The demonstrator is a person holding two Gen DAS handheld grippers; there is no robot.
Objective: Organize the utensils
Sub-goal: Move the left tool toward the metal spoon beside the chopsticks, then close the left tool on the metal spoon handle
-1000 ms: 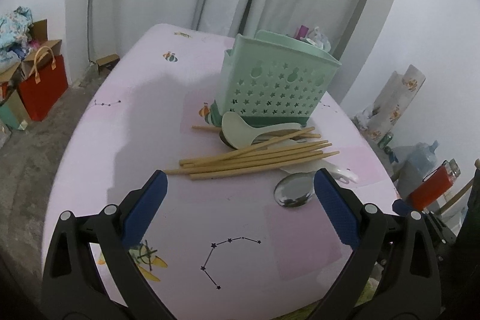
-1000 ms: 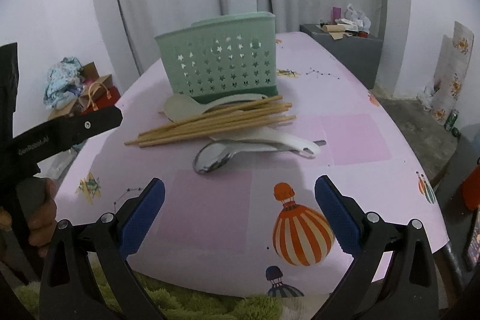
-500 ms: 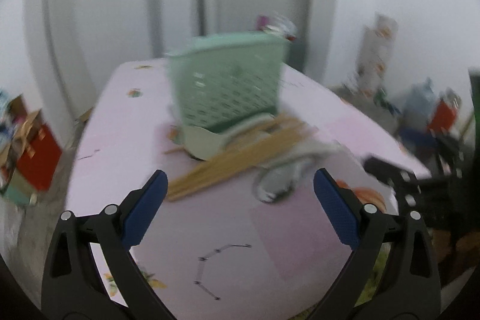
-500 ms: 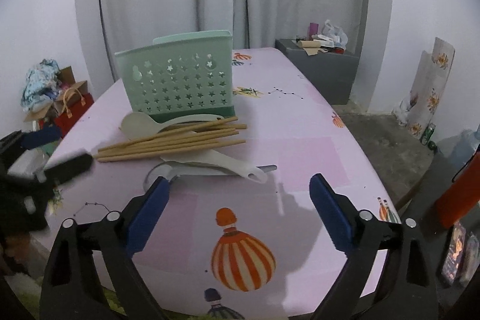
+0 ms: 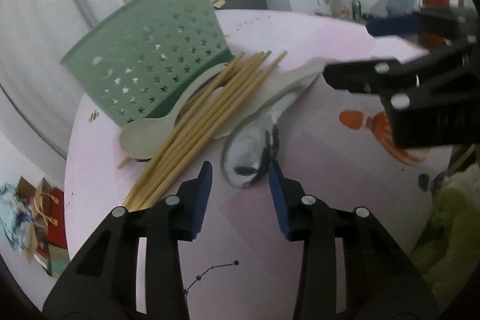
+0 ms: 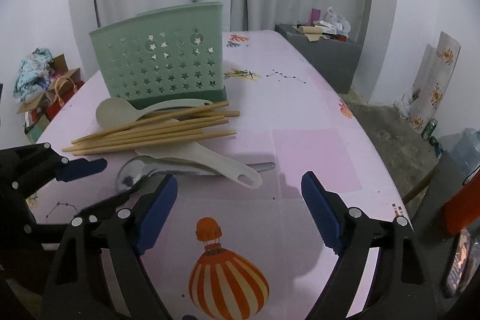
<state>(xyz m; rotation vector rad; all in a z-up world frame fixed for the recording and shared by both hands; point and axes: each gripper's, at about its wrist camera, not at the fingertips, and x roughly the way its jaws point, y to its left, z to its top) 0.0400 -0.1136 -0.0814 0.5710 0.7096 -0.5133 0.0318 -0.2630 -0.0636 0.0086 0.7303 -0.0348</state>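
A green star-punched utensil basket (image 6: 162,66) stands on the pink table (image 6: 312,146). In front of it lie a pile of wooden chopsticks (image 6: 150,131), a beige spoon (image 6: 114,113), a white plastic spoon (image 6: 216,162) and a metal spoon (image 5: 249,161). My left gripper (image 5: 240,179) is open, its blue pads either side of the metal spoon's bowl, not gripping it. It also shows in the right wrist view (image 6: 90,170). My right gripper (image 6: 237,200) is open and empty, in front of the white spoon's handle.
The basket also shows in the left wrist view (image 5: 150,59), as do the chopsticks (image 5: 204,116). A grey cabinet (image 6: 321,56) stands past the table's far end. Bags and boxes (image 6: 45,86) lie on the floor to the left. A red object (image 6: 462,200) is at the right.
My left gripper has swung in low over the table, narrowed its opening and come to the metal spoon's bowl. My right gripper moved closer to the utensil pile.
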